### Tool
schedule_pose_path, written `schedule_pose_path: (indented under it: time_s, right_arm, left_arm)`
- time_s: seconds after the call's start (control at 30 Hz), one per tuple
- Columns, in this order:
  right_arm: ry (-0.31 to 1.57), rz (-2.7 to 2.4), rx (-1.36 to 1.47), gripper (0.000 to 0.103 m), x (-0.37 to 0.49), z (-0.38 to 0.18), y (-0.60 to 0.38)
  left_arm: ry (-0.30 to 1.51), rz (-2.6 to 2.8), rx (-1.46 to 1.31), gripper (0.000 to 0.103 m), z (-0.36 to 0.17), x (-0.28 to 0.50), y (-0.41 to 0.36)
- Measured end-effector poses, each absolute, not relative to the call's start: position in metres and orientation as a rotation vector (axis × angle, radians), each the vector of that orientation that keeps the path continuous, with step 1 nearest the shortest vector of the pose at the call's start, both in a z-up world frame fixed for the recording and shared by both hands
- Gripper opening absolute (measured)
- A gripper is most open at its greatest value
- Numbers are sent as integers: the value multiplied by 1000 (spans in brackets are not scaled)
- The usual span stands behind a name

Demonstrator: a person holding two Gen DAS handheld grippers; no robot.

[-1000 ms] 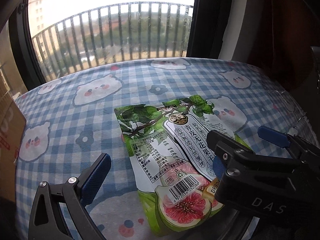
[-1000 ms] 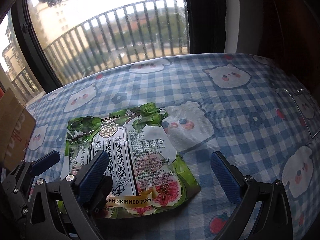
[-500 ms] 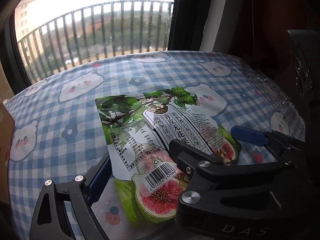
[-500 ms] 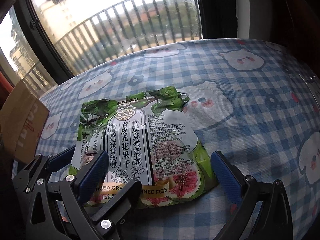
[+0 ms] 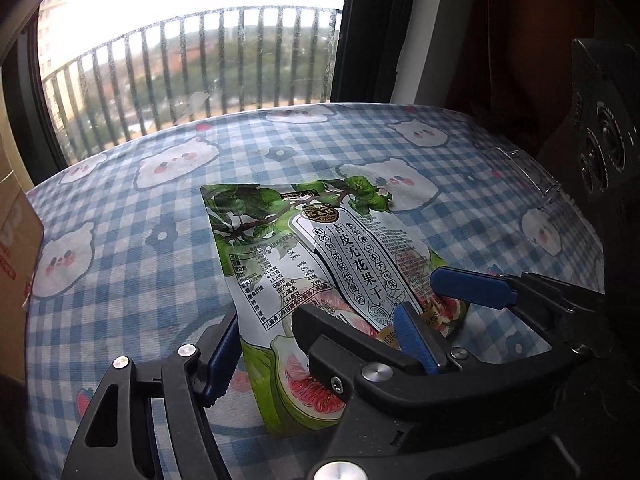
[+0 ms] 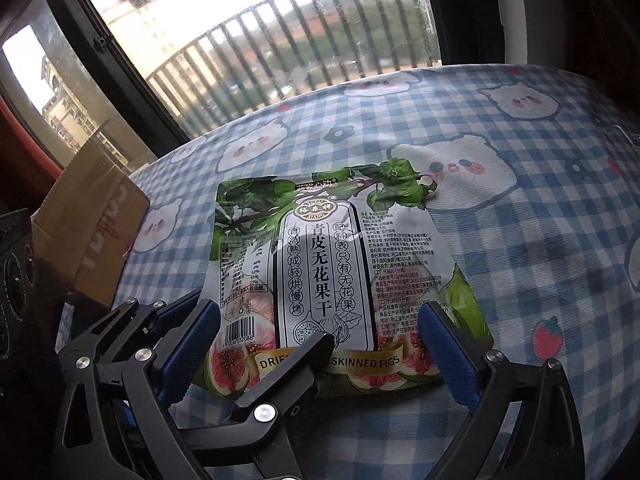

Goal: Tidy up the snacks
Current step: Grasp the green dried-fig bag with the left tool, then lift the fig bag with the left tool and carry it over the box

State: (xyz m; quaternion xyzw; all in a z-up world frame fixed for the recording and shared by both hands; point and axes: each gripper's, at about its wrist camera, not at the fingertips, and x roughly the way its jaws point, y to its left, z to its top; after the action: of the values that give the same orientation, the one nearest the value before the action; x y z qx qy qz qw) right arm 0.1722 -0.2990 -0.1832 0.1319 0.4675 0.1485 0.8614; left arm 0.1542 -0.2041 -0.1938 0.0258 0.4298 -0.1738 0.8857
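A green and white bag of dried figs (image 5: 280, 240) (image 6: 320, 260) lies flat on the blue checked tablecloth (image 5: 120, 220) (image 6: 520, 240). Both grippers straddle its near end and interleave. My left gripper (image 5: 316, 314) (image 6: 256, 320) is over the bag's near left part. Its jaws are closing; the left pad stands beside the bag's left edge and the right finger lies over the bag's face. My right gripper (image 6: 318, 312) (image 5: 370, 294) is open wide. Its blue pads stand at either side of the bag's bottom strip, and I see no pad pressing on it.
A cardboard box (image 6: 92, 232) (image 5: 16, 248) stands at the table's left edge. A window with a balcony railing (image 5: 200, 60) runs behind the table. A wire clip (image 5: 532, 172) sits at the far right edge, by a dark curtain.
Both grippers have moved forward onto the bag's near end, so it looks larger. The left jaws have narrowed, and the right gripper's left finger now sits between them.
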Motion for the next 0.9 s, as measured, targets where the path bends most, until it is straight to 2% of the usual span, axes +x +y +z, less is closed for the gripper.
schedule_pose_path:
  time_s: [0.23, 0.6, 0.9]
  right_arm:
    - [957, 203, 219, 100, 153, -178, -305]
    - [900, 77, 240, 100, 134, -158, -336]
    - [878, 44, 257, 100, 115, -155, -351]
  left_arm:
    - [884, -390, 55, 69, -192, 138, -207]
    - [855, -382, 16, 49, -181, 131, -196]
    - [697, -365, 155, 44, -169, 99, -206]
